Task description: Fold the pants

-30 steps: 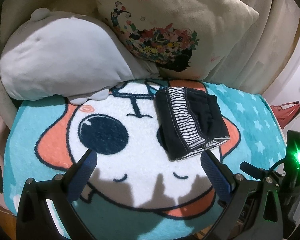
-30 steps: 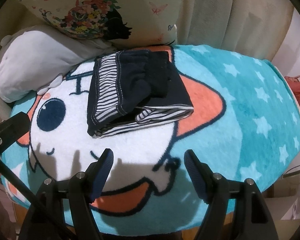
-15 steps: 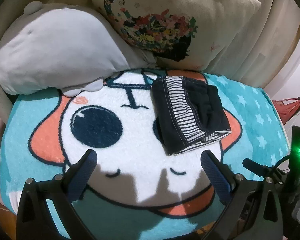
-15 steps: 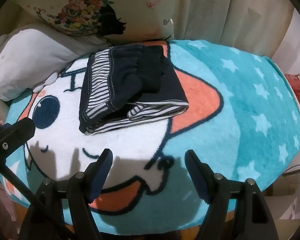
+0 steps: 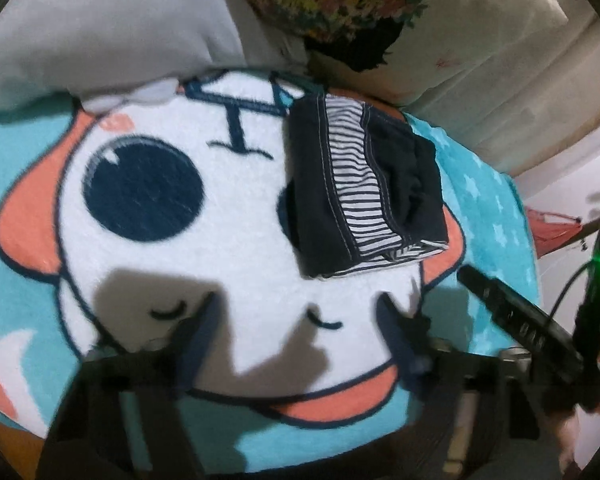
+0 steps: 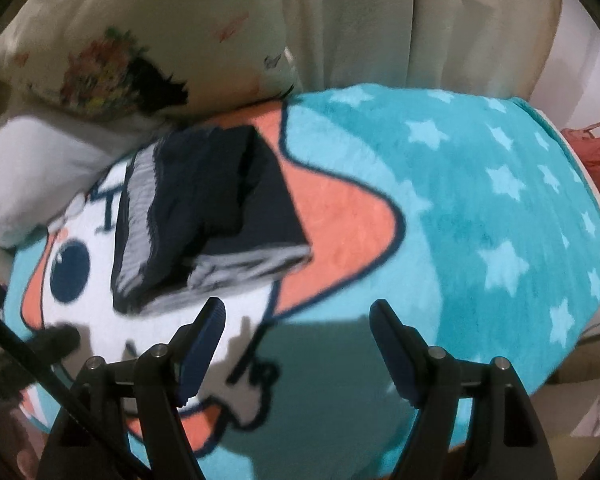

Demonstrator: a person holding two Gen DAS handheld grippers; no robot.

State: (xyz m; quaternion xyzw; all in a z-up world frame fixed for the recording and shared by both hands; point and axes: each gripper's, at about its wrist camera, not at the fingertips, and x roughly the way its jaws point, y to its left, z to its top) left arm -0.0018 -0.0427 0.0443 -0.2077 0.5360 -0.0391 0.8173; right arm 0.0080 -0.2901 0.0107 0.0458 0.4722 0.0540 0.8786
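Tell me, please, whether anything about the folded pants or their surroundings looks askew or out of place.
Nothing stands out. The folded pants lie in a compact stack on the cartoon blanket, striped lining showing at the edges. Both grippers, left and right, are open and empty.

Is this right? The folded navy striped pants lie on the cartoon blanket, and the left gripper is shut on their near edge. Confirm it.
Not quite. The pants do lie folded on the blanket, but the left gripper is open and holds nothing; its fingers sit apart, short of the near edge. The left wrist view shows this.
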